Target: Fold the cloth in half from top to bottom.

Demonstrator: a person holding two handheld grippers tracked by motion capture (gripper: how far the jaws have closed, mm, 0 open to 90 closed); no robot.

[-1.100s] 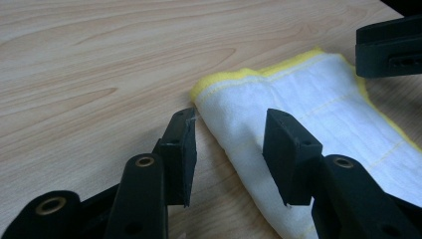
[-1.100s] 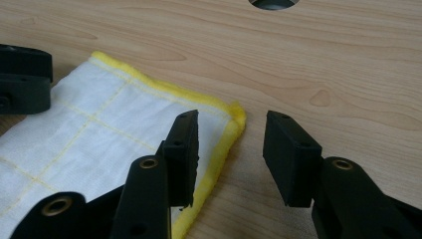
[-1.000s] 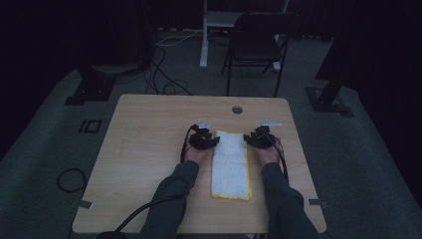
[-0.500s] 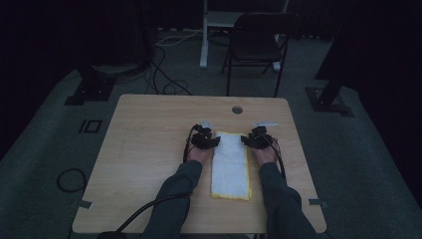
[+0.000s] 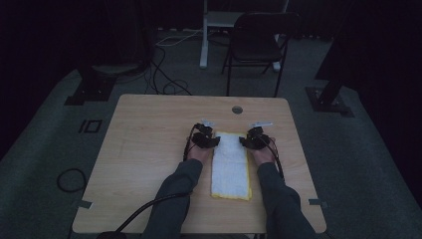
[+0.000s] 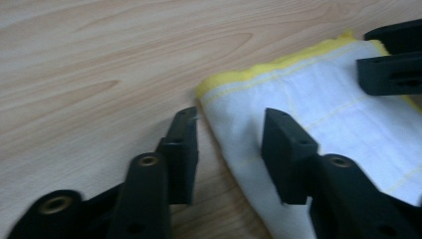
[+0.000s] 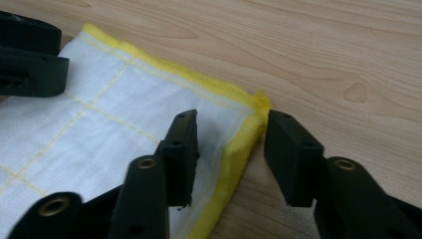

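Folded white cloth with yellow trim (image 5: 230,164) is lying flat at the table's (image 5: 149,149) near-centre. Left gripper (image 6: 229,132) and right gripper (image 7: 230,134) are straddling its 2 far corners, jaws spread but just closing in, nothing pinched yet. Grasp and next fold are looking still to do.

One folded cloth (image 5: 230,167) (white, edged in yellow) lies on one table (image 5: 149,149), with two hand-held grippers, left (image 5: 211,141) and right (image 5: 245,141), and one chair (image 5: 256,42) behind.
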